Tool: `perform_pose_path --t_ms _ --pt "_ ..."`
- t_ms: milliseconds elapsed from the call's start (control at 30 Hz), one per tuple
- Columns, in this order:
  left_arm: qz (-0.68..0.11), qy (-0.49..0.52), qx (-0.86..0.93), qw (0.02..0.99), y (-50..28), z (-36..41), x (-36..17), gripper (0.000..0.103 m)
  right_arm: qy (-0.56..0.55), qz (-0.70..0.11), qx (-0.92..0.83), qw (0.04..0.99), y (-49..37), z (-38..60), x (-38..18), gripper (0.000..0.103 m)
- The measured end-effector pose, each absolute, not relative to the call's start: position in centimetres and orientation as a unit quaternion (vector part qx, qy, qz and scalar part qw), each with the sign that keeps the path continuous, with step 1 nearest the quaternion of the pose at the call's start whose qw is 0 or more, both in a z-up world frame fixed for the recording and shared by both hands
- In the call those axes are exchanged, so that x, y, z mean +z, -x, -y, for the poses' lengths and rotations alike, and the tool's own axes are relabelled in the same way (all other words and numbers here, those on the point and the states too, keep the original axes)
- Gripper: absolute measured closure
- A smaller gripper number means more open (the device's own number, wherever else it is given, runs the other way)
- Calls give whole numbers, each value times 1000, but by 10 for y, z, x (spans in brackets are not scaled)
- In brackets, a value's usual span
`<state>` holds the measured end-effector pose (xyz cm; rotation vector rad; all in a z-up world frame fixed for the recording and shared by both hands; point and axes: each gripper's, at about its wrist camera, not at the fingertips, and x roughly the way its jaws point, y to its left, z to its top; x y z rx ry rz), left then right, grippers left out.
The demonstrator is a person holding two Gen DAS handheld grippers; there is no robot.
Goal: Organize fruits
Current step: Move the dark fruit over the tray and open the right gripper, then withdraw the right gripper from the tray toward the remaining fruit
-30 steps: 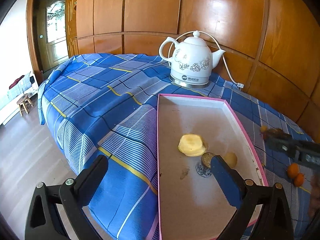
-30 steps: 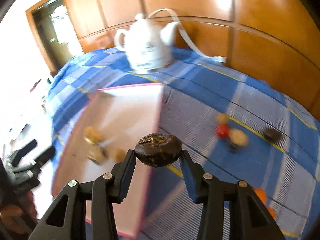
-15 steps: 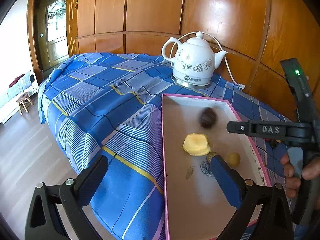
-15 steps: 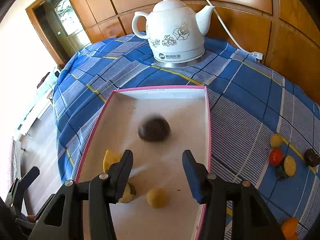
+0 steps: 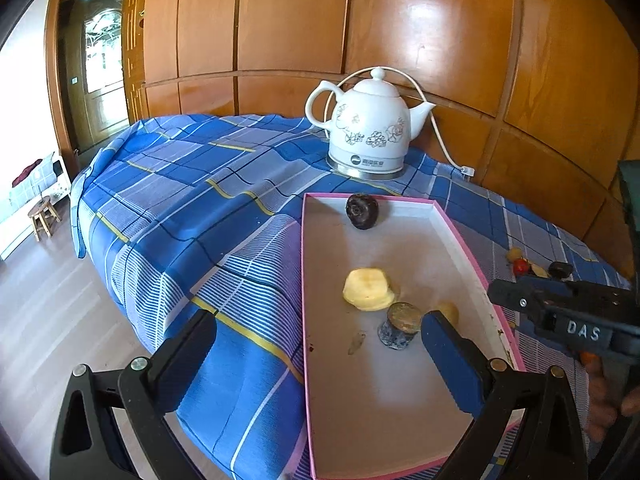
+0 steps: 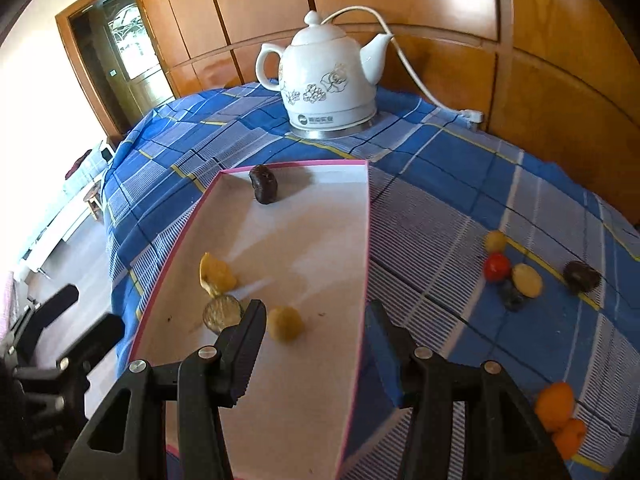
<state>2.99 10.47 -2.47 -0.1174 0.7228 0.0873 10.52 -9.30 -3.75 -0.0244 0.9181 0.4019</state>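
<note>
Nearest the right wrist camera, the right gripper (image 6: 316,334) stands part open with nothing between its pads; its jaws have just been opening, and the dark fruit they carried a second ago now lies at the far end of the pink-rimmed tray (image 6: 366,240). That dark brown fruit (image 6: 264,184) rests close to the far wall, and being rounded it may roll if the tray is knocked. The right jaw hangs just over the tray's right rim, so a careless sweep towards the cloth could catch that thin wall and shift the whole tray, sending the small yellow ball (image 6: 285,323), the dark flat disc (image 6: 222,313) and the yellow apple-like piece (image 6: 216,274) sliding. The left gripper (image 5: 318,340) is wide open and empty, its right finger over the tray near the disc; dipping it could nudge that piece. Further out on the blue checked tablecloth (image 6: 440,240) lies a tight cluster: a red fruit (image 6: 497,266), two pale yellow ones, a bluish one and another dark fruit (image 6: 582,277). Closing on one there risks pushing its neighbours away, perhaps off the table. Nearer, orange fruits (image 6: 556,406) touch each other. Beyond stands the white kettle (image 6: 326,80), well clear.
</note>
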Motion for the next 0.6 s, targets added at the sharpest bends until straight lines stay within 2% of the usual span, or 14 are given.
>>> perform_pose_path --t_ms 600 --pt "-347 37 18 937 -20 -86 -16 0 47 -407 172 896 -66 128 -16 51"
